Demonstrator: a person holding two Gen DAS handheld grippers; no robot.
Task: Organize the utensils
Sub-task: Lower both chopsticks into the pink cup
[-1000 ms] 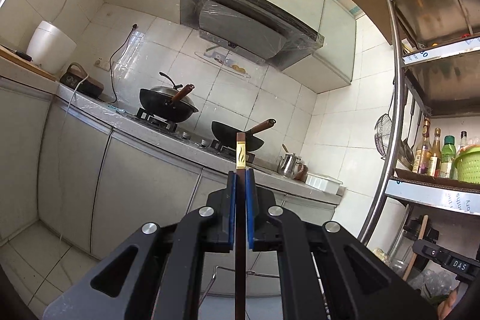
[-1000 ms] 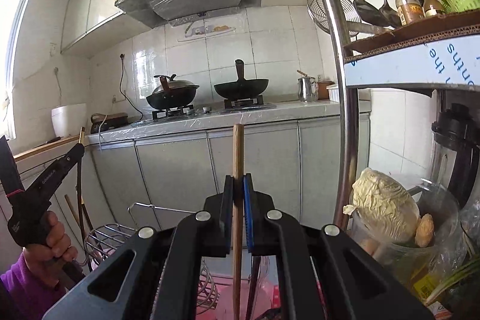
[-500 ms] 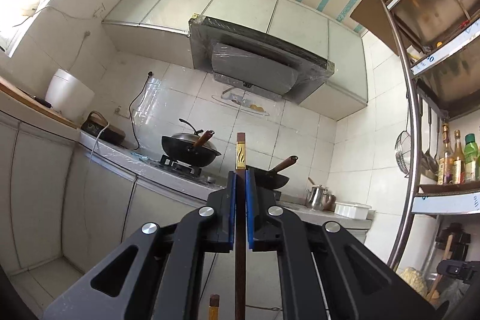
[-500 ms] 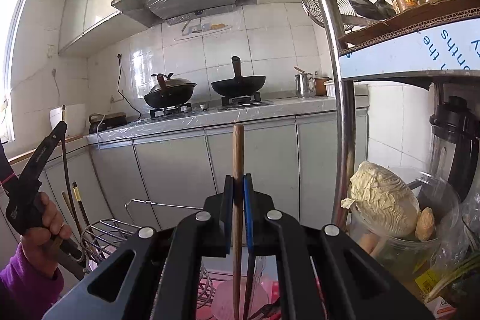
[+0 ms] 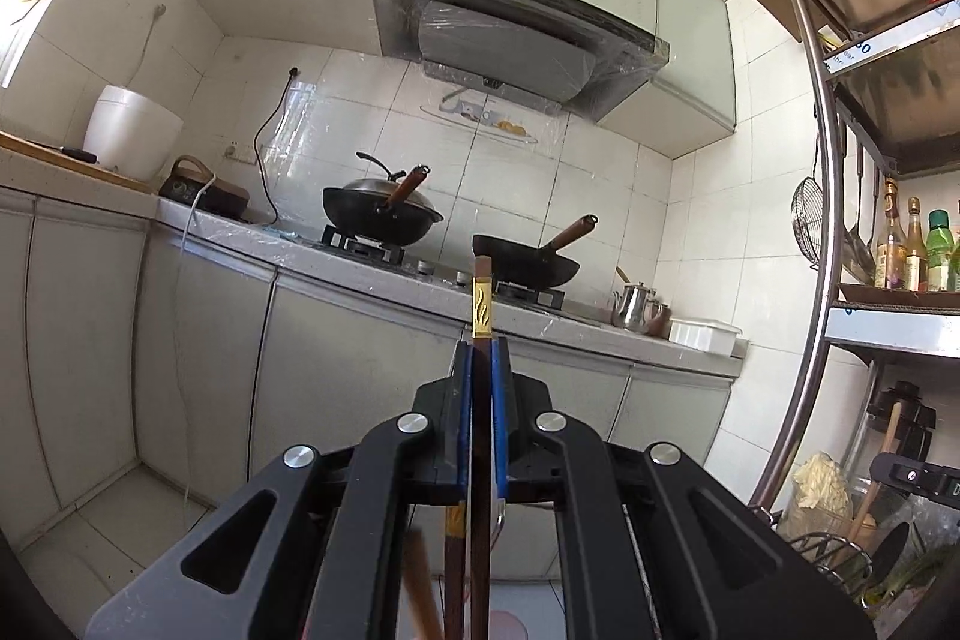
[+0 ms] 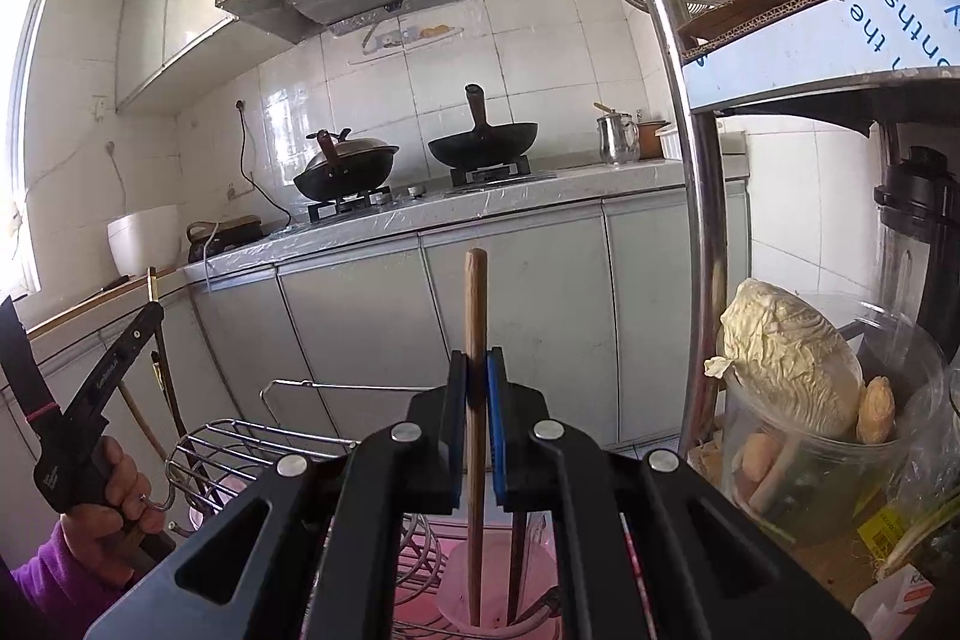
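Observation:
My left gripper (image 5: 481, 358) is shut on a dark brown chopstick (image 5: 481, 304) with a gold band, held upright. More chopstick tops (image 5: 454, 568) show just below it. My right gripper (image 6: 477, 370) is shut on a light wooden stick utensil (image 6: 476, 304), also upright; its lower end reaches into a pink cup (image 6: 462, 586) that holds another dark utensil (image 6: 516, 568). The left gripper (image 6: 120, 352) with its chopstick (image 6: 153, 289) shows at the left of the right wrist view, above a wire rack (image 6: 240, 454).
A steel shelf post (image 6: 690, 160) stands close on the right, with a jar of cabbage (image 6: 798, 400) beside it. The counter (image 6: 480, 214) with two woks (image 6: 480, 148) runs across the back. Bottles (image 5: 900, 250) and hanging ladles sit on the shelf.
The left gripper has tilted back down and lowered with its chopstick; more chopstick tops now show beneath it. The right gripper has dropped slightly toward the pink cup, still holding the wooden stick.

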